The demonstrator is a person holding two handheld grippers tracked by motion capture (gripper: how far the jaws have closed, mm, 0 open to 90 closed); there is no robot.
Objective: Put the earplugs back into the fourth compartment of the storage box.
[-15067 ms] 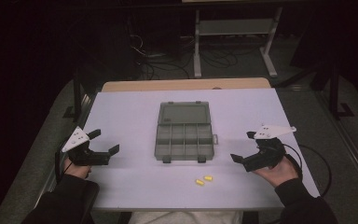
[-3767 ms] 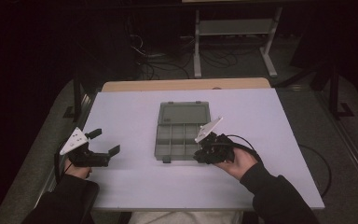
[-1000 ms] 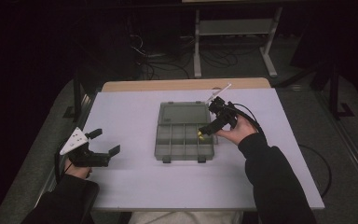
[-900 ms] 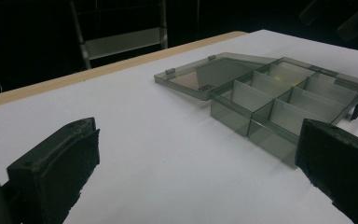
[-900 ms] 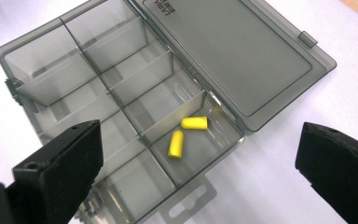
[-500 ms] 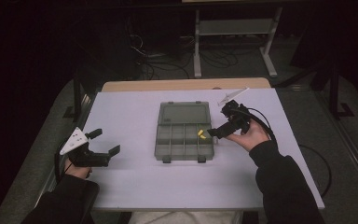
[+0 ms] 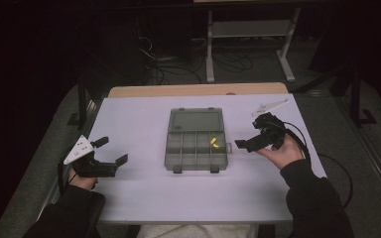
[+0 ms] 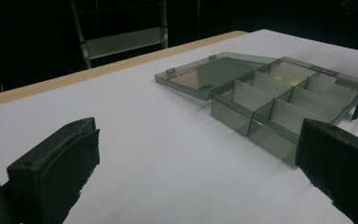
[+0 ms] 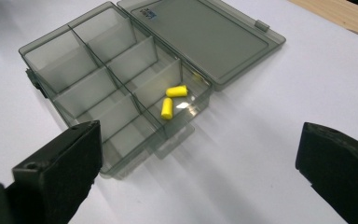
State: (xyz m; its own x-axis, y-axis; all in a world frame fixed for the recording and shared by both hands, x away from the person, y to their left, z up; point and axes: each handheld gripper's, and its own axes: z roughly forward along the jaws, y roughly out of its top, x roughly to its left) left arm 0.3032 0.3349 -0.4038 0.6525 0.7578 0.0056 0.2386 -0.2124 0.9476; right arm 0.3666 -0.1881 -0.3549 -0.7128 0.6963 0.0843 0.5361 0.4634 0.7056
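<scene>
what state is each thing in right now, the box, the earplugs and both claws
compartment box: open, lid lying flat on the table behind it
yellow earplugs: two, loose in one compartment at the box's right end, next to the lid hinge
other compartments: empty as far as visible
right claw: open, holding nothing, just right of the box
left claw: open, holding nothing, well left of the box

Both forearms wear dark long sleeves. Left tongs (image 7: 113,151): black body, blocky matte-black jaws, a small hole in one jaw face, pale three-cornered plate on top. Right tongs (image 7: 240,144): same black build, pale plate, black cable looping back past the sleeve.
</scene>
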